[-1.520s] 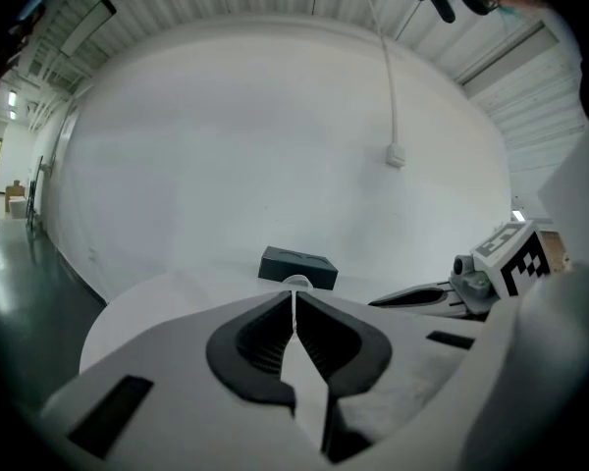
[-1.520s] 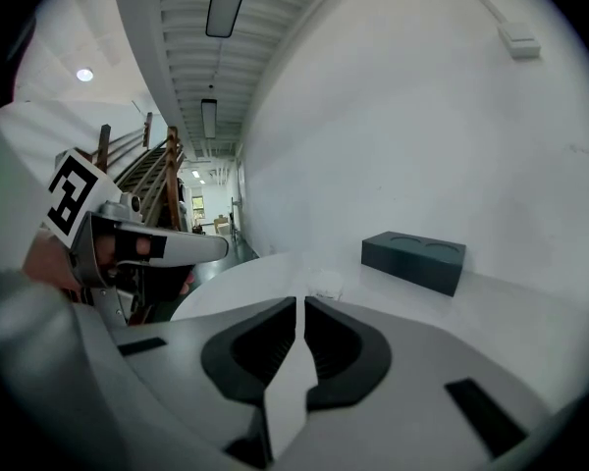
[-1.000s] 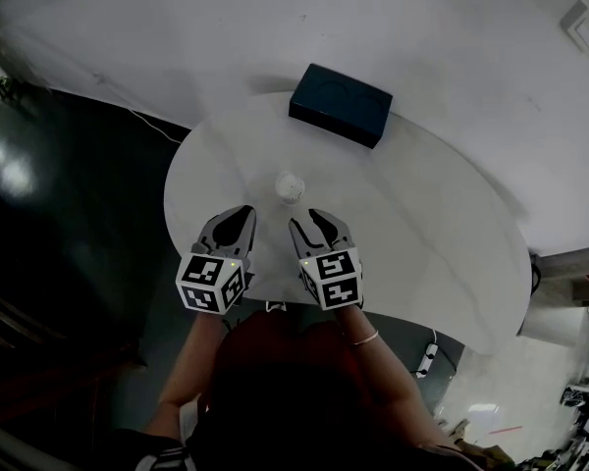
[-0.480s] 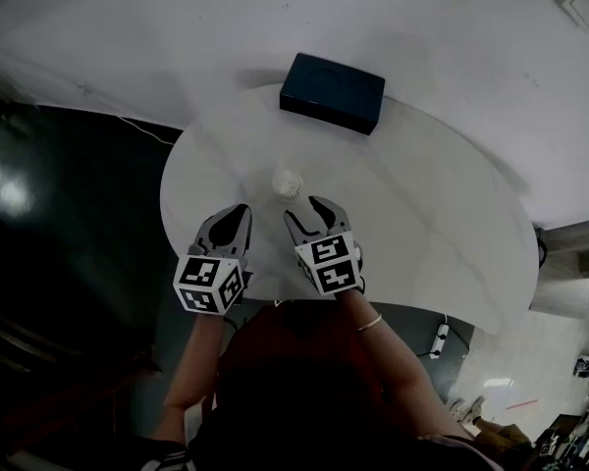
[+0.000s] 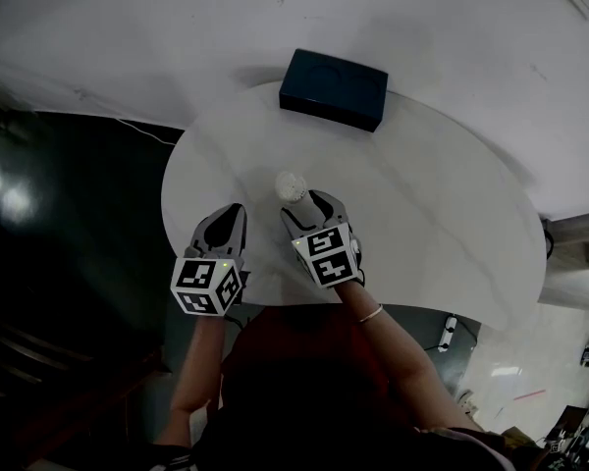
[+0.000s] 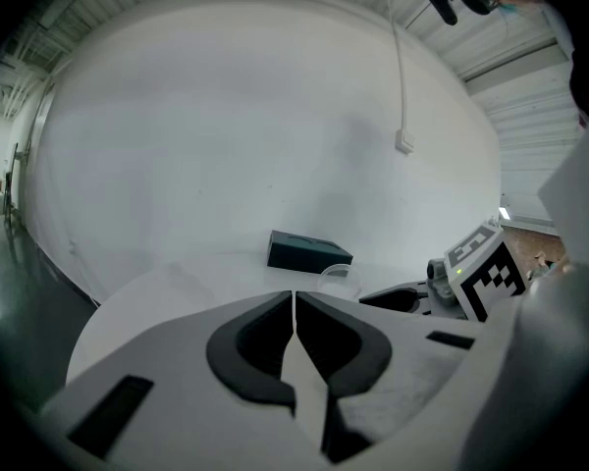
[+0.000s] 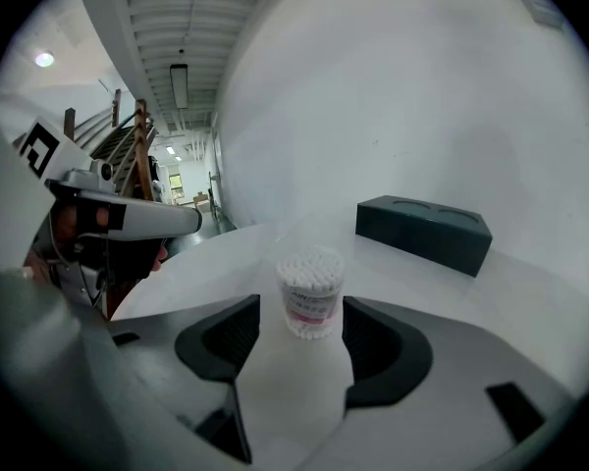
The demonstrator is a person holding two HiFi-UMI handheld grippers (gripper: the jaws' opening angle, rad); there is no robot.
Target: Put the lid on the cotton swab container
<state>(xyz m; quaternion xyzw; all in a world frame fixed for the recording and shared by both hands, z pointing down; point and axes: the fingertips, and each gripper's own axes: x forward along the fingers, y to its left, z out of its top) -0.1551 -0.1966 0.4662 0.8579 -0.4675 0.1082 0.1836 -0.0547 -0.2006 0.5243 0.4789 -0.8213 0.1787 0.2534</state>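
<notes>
The cotton swab container (image 5: 291, 185) stands upright on the round white table (image 5: 422, 214) with its white swab tips bare on top. No lid shows in any view. In the right gripper view the container (image 7: 310, 292) sits between the tips of my right gripper (image 7: 302, 314), whose jaws are opening, with a gap on each side. My right gripper (image 5: 309, 202) is just behind the container. My left gripper (image 5: 230, 214) rests to the left, its jaws together on nothing (image 6: 294, 297). From there the container (image 6: 336, 275) looks pale and translucent.
A dark blue box (image 5: 334, 88) lies at the table's far edge against the white wall, behind the container. The near table edge runs under both grippers. Dark floor lies to the left, and a cable and socket strip (image 5: 450, 328) on the floor at the right.
My right gripper has moved forward to the container and its jaws have spread, so the container now stands between their tips. The left gripper has hardly moved.
</notes>
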